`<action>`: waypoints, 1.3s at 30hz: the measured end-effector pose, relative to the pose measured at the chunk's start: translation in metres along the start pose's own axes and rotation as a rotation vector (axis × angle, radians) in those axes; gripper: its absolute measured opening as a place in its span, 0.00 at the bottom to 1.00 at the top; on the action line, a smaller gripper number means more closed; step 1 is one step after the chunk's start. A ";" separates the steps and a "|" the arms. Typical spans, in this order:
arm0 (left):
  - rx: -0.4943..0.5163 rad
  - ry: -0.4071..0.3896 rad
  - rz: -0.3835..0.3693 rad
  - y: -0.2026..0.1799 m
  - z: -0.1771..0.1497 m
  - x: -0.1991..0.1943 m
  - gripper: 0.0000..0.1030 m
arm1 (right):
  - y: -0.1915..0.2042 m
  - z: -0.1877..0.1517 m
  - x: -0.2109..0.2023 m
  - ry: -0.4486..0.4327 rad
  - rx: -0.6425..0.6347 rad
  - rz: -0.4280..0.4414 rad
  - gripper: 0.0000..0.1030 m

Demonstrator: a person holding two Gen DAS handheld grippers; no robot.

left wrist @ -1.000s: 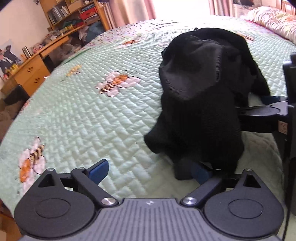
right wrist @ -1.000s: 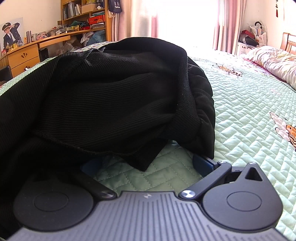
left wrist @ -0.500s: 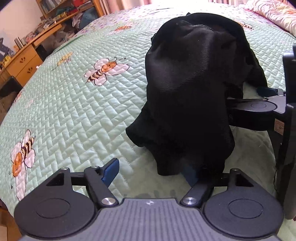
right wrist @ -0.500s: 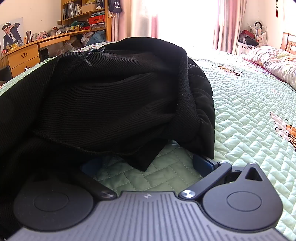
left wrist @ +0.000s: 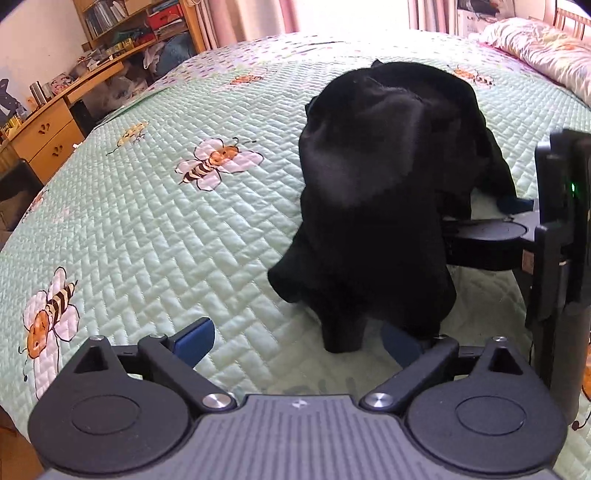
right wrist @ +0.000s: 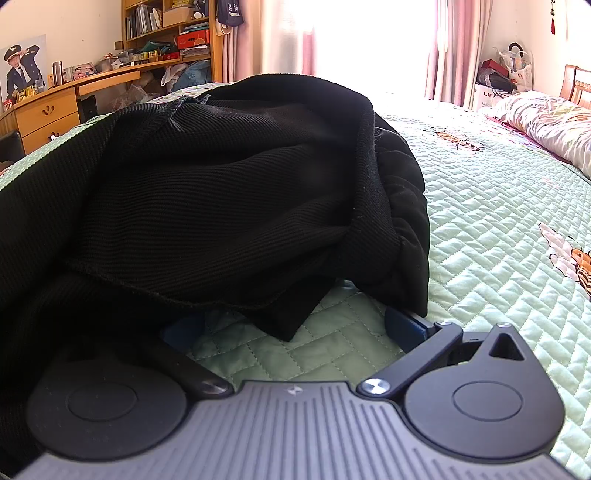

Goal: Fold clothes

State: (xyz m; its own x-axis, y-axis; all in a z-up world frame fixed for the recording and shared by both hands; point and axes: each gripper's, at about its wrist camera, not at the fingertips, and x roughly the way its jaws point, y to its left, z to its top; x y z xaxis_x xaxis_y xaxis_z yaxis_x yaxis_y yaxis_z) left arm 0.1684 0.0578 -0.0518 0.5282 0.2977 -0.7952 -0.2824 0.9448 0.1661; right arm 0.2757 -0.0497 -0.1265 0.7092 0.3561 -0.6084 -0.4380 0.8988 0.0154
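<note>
The left gripper (left wrist: 297, 341) stands wide, its jaws having just been opening again after a brief narrowing. Its left pad (left wrist: 194, 338) is bare over the quilt (left wrist: 155, 236); its right pad (left wrist: 400, 343) sits at the near hem of the garment (left wrist: 384, 206), partly under the cloth. A dangling black corner of the cloth reaches down between the two pads, touching neither as far as can be seen, so nothing is gripped.

The garment is a black, ribbed heap on the right half of the bed, bunched and raised. Just right of it in the left view, the right gripper (left wrist: 491, 236) comes in from the right edge with its body against the cloth.

In its own view the right gripper (right wrist: 291, 325) is also spread wide. Its right pad (right wrist: 404, 326) lies at the garment's (right wrist: 229, 192) near right edge, its left pad (right wrist: 183, 330) is shadowed under the overhanging cloth, and a fold hangs down between them over the quilt (right wrist: 498, 229). No pad presses on the fabric.

Beyond the heap the green quilt with bee prints (left wrist: 218, 162) spreads left and far. A pillow (right wrist: 546, 122) lies at the far right. A desk (left wrist: 48, 125) and shelves (right wrist: 166, 29) stand at the far left, with pink curtains (right wrist: 448, 48) at the window behind.
</note>
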 end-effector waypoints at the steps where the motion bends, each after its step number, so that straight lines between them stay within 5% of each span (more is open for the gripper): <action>1: -0.005 0.001 -0.004 0.003 0.001 0.000 0.95 | 0.000 0.000 0.000 0.000 0.000 0.000 1.00; 17: -0.150 0.040 -0.007 0.069 -0.004 0.024 0.97 | 0.001 0.001 0.000 0.003 -0.005 -0.002 1.00; 19: -0.170 0.032 -0.019 0.075 -0.005 0.026 0.83 | 0.001 0.001 0.001 0.006 -0.005 -0.001 1.00; 21: -0.176 0.032 -0.035 0.080 -0.006 0.027 0.80 | 0.000 0.004 -0.001 0.023 0.005 0.004 1.00; 27: -0.190 -0.036 -0.181 0.086 -0.007 0.021 0.80 | -0.008 -0.010 -0.046 0.057 0.068 0.069 0.97; 30: -0.157 -0.095 -0.257 0.074 0.000 0.015 0.83 | -0.014 -0.024 -0.079 0.039 0.097 0.065 0.72; 35: -0.117 -0.128 -0.341 0.049 0.020 0.026 0.90 | -0.027 -0.047 -0.132 -0.026 0.205 0.054 0.72; 36: -0.107 -0.116 -0.354 0.044 0.024 0.033 0.87 | -0.031 -0.052 -0.141 -0.037 0.228 0.053 0.72; 38: -0.088 -0.096 -0.385 0.034 0.030 0.043 0.61 | -0.038 -0.056 -0.153 -0.046 0.238 0.048 0.72; 39: -0.085 -0.098 -0.393 0.031 0.030 0.044 0.37 | -0.041 -0.058 -0.158 -0.051 0.243 0.046 0.71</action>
State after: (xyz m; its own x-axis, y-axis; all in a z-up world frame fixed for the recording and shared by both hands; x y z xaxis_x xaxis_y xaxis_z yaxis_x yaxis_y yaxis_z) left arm 0.2075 0.1047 -0.0642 0.6816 -0.0681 -0.7286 -0.1070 0.9757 -0.1913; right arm 0.1497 -0.1575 -0.0766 0.7213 0.4045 -0.5622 -0.3287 0.9144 0.2362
